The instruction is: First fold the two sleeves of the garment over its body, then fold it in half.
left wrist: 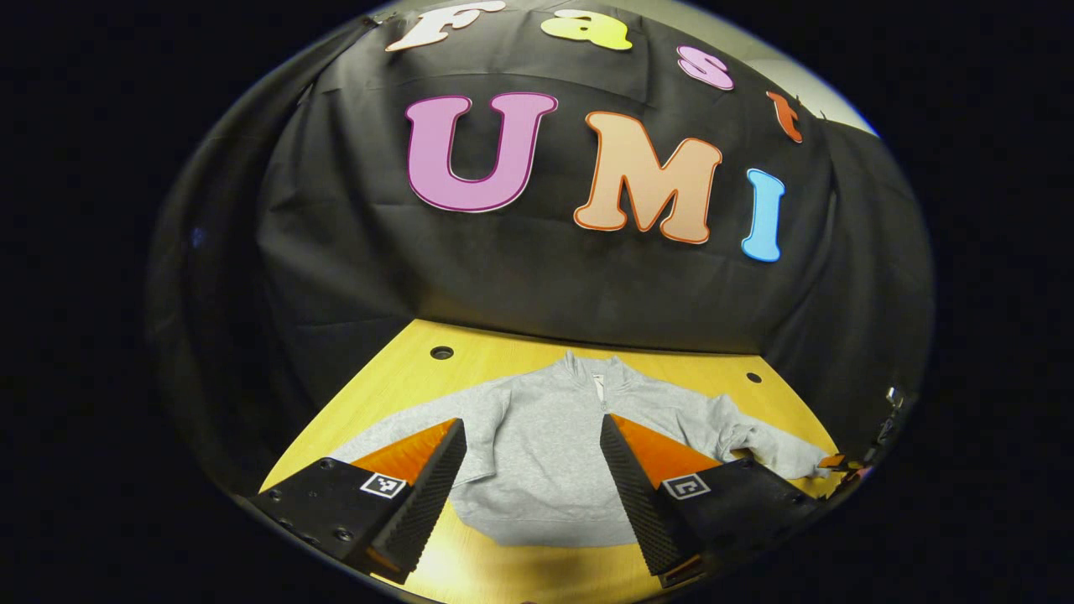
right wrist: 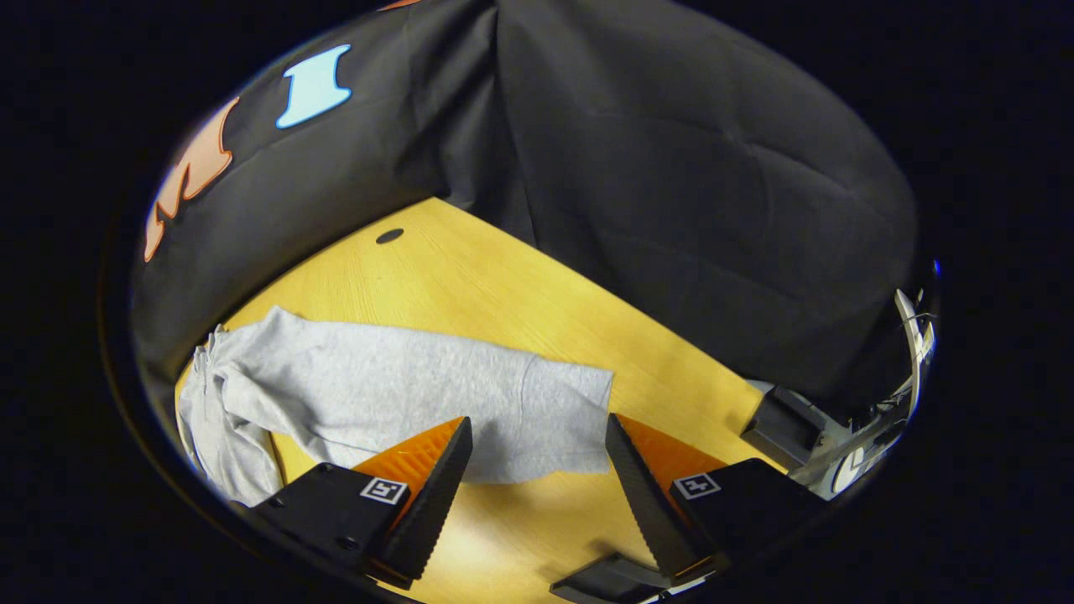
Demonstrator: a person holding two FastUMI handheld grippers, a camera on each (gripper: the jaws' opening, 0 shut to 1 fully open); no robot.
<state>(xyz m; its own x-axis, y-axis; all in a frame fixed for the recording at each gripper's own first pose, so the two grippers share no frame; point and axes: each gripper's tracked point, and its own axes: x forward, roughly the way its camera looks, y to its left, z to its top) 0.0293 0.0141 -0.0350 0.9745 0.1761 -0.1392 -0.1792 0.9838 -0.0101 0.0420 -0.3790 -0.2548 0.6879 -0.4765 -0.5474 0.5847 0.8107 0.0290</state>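
The grey sweatshirt (left wrist: 545, 453) lies flat on the wooden table (left wrist: 403, 369), sleeves spread for folding. The left gripper (left wrist: 533, 470) hovers spread wide over its body; the right gripper (right wrist: 537, 478), jaws apart, faces the sleeve cuff (right wrist: 570, 419) at twelve o'clock.

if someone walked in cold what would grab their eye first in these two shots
First, the grey sweatshirt spread flat on the yellow wooden table, collar toward the black cloth wall, both sleeves still out to the sides. In the right gripper view, one sleeve stretches across the table just ahead of the right gripper, whose jaws stand wide open. The left gripper is open too, framing the sweatshirt's body.
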